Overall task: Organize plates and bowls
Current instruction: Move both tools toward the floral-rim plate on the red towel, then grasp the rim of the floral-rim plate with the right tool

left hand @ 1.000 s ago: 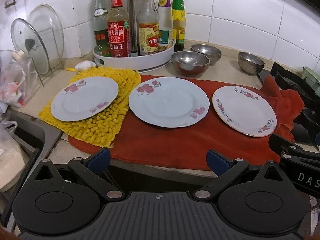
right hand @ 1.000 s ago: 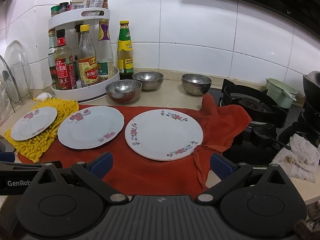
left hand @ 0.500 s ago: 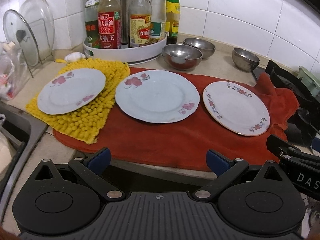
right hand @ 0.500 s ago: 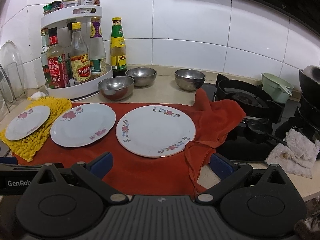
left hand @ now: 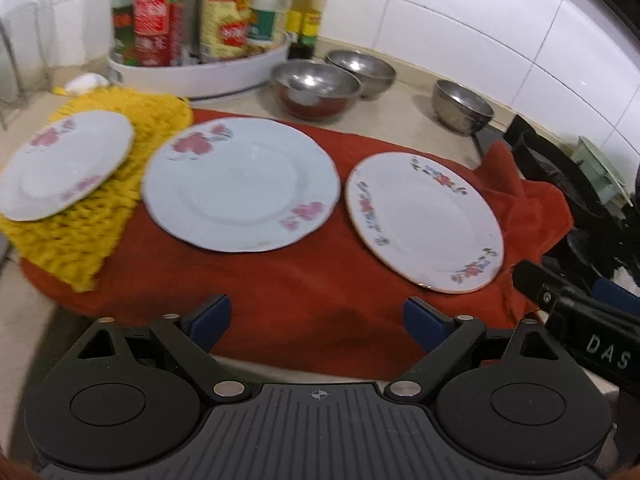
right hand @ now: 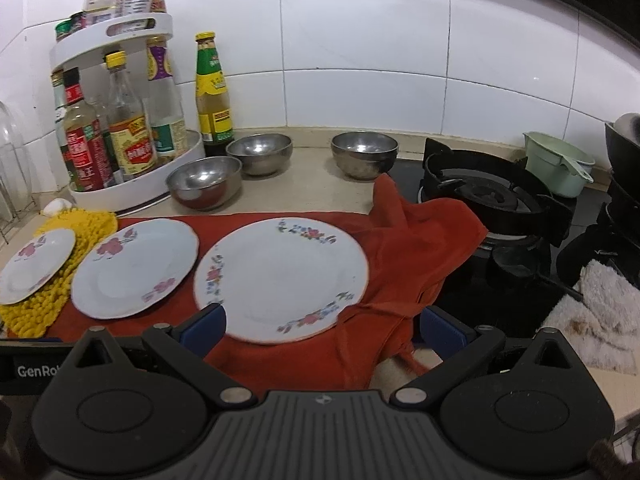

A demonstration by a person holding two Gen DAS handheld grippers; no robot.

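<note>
- A tiled kitchen corner: a beige bench (right hand: 316,168) runs along the white wall, with a gas stove (right hand: 496,200) off to the right claw's right side and a white bottle carousel (right hand: 120,184) far ahead on its left.
- A red cloth (left hand: 304,312) covers the bench just ahead of both claws; a yellow mat (left hand: 96,216) overlaps its left end.
- Three plates lie flat in a row, apart from one another: a small plate (left hand: 60,168) on the yellow mat, ahead-left of the left claw; a middle plate (left hand: 240,184) straight ahead of it; and a gold-rimmed plate (right hand: 280,276) right in front of the right claw.
- Three steel bowls (right hand: 260,154) stand beyond the plates, two close together near the carousel and one alone further right, near the stove.
- The left claw (left hand: 318,320) has its jaws spread wide, holding nothing, low over the near cloth edge.
- The right claw (right hand: 322,328) is likewise spread and empty, its left pad at the near rim of the gold-rimmed plate.
- Risks, as I judge them: a flat plate offers only a thin rim, so a shallow bite could slip; a jaw could snag the loose, bunched cloth and drag the plates; the claws are close together and could collide.
</note>
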